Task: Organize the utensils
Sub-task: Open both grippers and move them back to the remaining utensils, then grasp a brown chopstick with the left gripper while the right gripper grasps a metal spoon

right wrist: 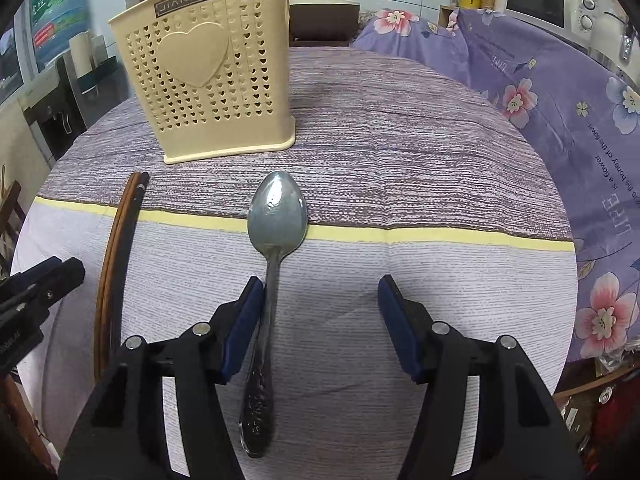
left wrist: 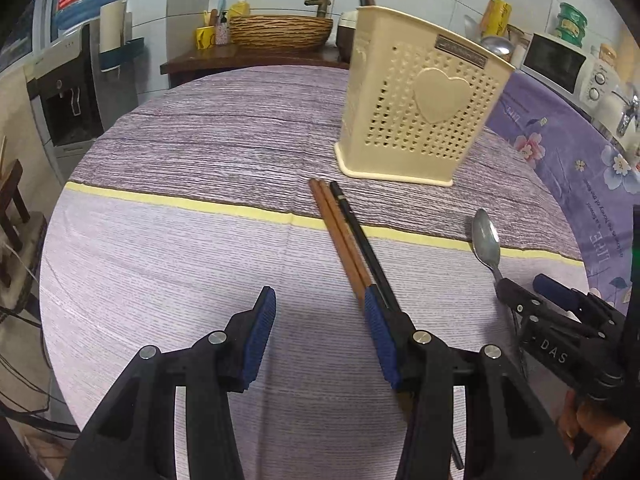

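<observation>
Blue-padded fingers are filling the bottom of both wrist views. Seen from the left wrist, the left gripper (left wrist: 318,308) is standing partly open with nothing between its pads; only striped cloth (left wrist: 168,264) is showing in the gap. Its right-hand finger is lying over the near ends of the chopsticks (left wrist: 344,232), a brown pair and a black one side by side on the cloth, their far tips pointing toward the holder (left wrist: 420,120). Whether that finger is pressing on them or only passing above them cannot be told.

Seen from the right wrist, the right gripper (right wrist: 320,292) is also sitting partly open. A spoon (right wrist: 276,216) is lying flat on the cloth between its fingers, bowl away from the camera and crossing the yellow stripe, patterned handle running back under the gripper. Its stem is sitting right against the left pad, while the right pad is standing well clear, so the spoon is not clamped.

A cream holder, perforated with small hearts and bearing one large raised heart, is standing upright on the cloth beyond the utensils, just past the chopstick tips and the spoon's bowl. Something dark is sticking up out of its top.

At the right edge of the left view, the right gripper is appearing over the spoon's handle, with part of a hand (left wrist: 588,428) showing behind it. Floral purple fabric (right wrist: 560,92) is draping to the right of the table.
</observation>
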`<state>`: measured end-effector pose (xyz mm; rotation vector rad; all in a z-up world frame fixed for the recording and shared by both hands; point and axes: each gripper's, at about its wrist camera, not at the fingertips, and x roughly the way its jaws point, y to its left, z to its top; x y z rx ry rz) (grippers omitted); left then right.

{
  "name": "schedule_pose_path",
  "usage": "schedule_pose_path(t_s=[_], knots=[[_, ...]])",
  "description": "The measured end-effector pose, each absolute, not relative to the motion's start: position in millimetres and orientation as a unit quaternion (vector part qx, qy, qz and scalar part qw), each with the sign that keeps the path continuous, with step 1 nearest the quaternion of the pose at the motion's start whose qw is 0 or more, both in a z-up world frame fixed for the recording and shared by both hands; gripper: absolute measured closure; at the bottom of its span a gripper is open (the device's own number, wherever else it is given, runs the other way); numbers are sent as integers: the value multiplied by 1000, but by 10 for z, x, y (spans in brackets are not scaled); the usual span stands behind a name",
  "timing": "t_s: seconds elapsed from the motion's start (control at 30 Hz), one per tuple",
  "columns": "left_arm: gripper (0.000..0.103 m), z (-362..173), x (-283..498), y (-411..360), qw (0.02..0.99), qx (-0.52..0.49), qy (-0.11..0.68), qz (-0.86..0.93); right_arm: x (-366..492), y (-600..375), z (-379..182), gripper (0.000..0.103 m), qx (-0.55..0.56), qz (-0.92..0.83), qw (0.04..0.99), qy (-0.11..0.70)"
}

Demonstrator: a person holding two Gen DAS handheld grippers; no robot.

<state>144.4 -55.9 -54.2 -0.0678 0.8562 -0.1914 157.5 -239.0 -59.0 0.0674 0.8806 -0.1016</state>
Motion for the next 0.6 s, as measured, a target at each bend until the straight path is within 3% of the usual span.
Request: schedule_pose_path(t_s=[0.3, 0.6], knots=[[55, -642, 1441, -756, 906, 9, 414, -87, 1547, -2381, -589, 43, 32, -45, 904, 425], [57, -622, 1497, -318, 903, -30, 425, -53, 1585, -2445, -564, 41, 56, -32, 900, 432]])
